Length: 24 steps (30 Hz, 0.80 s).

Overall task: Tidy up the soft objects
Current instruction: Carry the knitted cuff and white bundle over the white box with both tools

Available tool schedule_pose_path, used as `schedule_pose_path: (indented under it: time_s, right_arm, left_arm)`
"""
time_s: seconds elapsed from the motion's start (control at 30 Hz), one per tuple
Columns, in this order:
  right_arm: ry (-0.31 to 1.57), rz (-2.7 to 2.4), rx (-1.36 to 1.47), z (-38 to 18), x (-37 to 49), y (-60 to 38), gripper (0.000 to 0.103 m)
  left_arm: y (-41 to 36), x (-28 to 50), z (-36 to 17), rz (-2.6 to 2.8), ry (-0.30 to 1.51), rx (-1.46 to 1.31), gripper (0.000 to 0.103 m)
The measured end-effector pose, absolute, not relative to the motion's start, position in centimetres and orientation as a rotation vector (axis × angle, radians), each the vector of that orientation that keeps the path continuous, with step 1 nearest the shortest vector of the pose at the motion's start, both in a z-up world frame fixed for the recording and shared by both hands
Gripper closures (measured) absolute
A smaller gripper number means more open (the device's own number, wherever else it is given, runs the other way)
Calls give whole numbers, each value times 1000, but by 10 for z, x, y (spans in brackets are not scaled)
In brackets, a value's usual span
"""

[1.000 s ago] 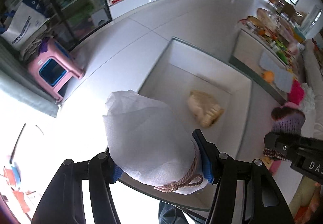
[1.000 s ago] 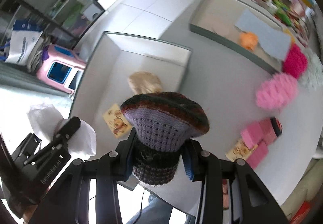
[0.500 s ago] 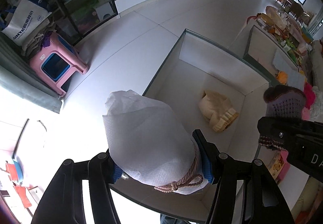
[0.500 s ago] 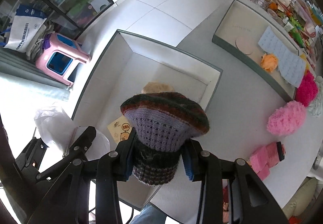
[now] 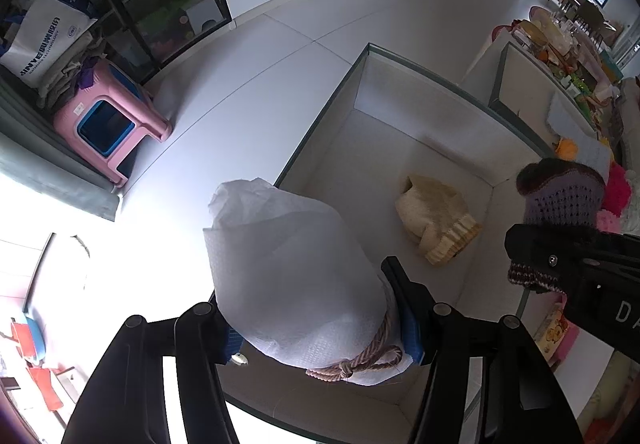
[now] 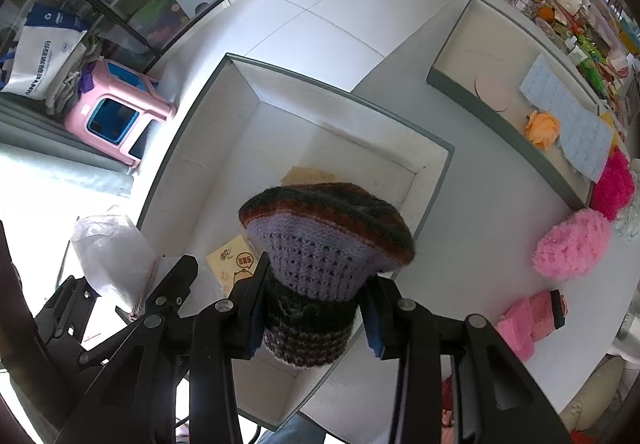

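My left gripper (image 5: 320, 328) is shut on a white drawstring bag (image 5: 296, 276) tied with a pink cord, held above the near left corner of a white open box (image 5: 360, 83). A cream knitted hat (image 5: 436, 219) lies inside that box. My right gripper (image 6: 316, 316) is shut on a purple and dark striped knitted hat (image 6: 324, 244), hanging over the same box (image 6: 304, 83). A small tissue pack (image 6: 236, 264) lies on the box floor below it. In the left wrist view the right gripper and its knitted hat (image 5: 560, 195) show at the right edge.
A second box (image 6: 456, 55) at the far right holds an orange soft thing (image 6: 542, 127) and a pale blue sheet. Pink fluffy items (image 6: 572, 244) and pink sponges (image 6: 528, 320) lie on the table to the right. A pink stool (image 5: 108, 123) stands on the floor to the left.
Both grippers have risen and drawn back from the box, so more of it shows. Each still holds its item. The right gripper now hangs further over the box.
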State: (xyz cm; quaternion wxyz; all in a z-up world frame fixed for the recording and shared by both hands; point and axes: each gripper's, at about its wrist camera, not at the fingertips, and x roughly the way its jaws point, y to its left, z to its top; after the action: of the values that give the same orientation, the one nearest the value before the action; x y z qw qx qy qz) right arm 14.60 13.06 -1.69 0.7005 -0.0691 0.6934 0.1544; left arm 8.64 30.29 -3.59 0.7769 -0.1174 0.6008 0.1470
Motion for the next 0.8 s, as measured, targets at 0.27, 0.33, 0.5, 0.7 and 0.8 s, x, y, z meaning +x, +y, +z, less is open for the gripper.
schedule_pose_path:
  time_s: [0.27, 0.33, 0.5, 0.7, 0.8]
  right_arm:
    - [1558, 344, -171, -25, 148, 135, 60]
    - [1565, 340, -173, -27, 148, 137, 60]
    - [1574, 341, -178, -32, 148, 139, 60]
    - [1585, 339, -189, -37, 150, 141, 60]
    - [1589, 334, -180, -40, 150, 140, 60]
  left_arm:
    - [304, 88, -43, 316, 1320, -254, 41]
    - [304, 88, -44, 316, 1325, -252, 41]
    - [306, 87, -48, 317, 1336, -256, 41]
    - [306, 89, -51, 316, 1343, -255, 41]
    - [306, 89, -52, 314, 1345, -257, 41]
